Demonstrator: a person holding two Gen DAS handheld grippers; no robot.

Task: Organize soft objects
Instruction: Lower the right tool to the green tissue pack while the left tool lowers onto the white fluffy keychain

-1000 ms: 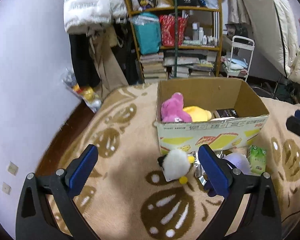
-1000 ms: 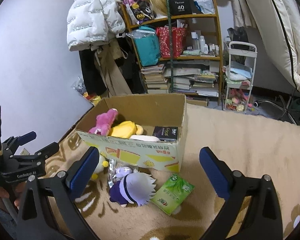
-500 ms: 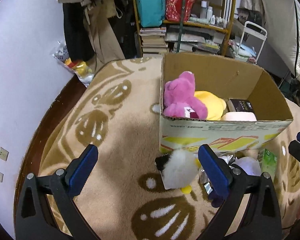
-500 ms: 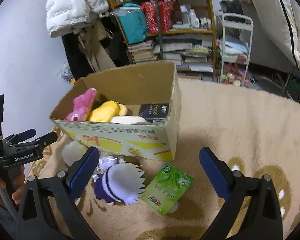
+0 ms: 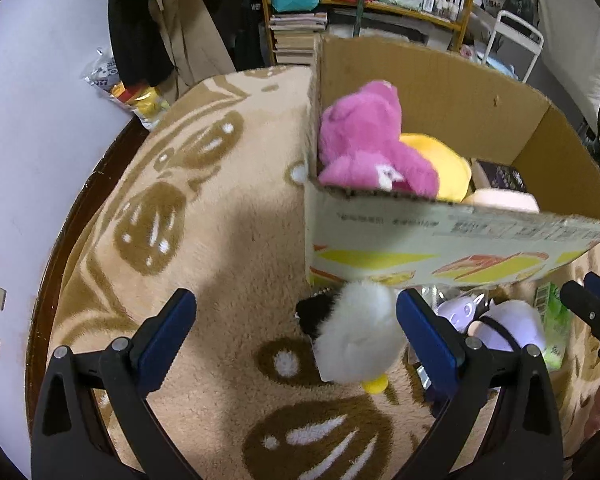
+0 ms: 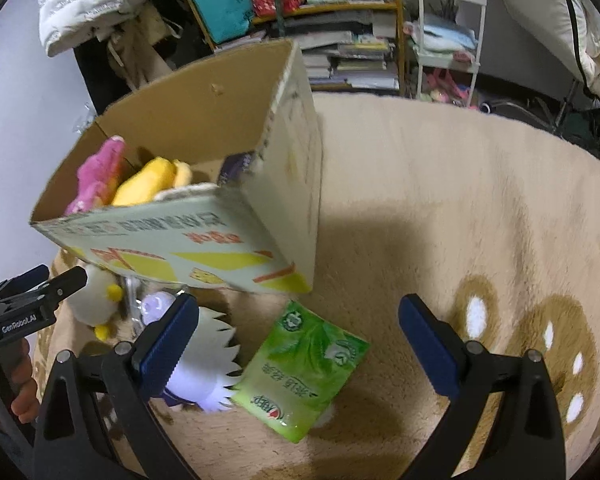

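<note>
Left gripper (image 5: 292, 328) jaws spread; white penguin plush (image 5: 356, 340) lower centre, before the cardboard box (image 5: 440, 236). Right gripper (image 6: 298, 332) jaws spread over green tissue pack (image 6: 304, 372), lower centre.

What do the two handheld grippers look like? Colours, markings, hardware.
Both alike: left gripper and right gripper have black angular arms with triangular cut-outs, silver pivot bolts and blue ridged pads on the jaws. The left one's black body carries white "GenRobot.AI" lettering. No cables visible.
</note>
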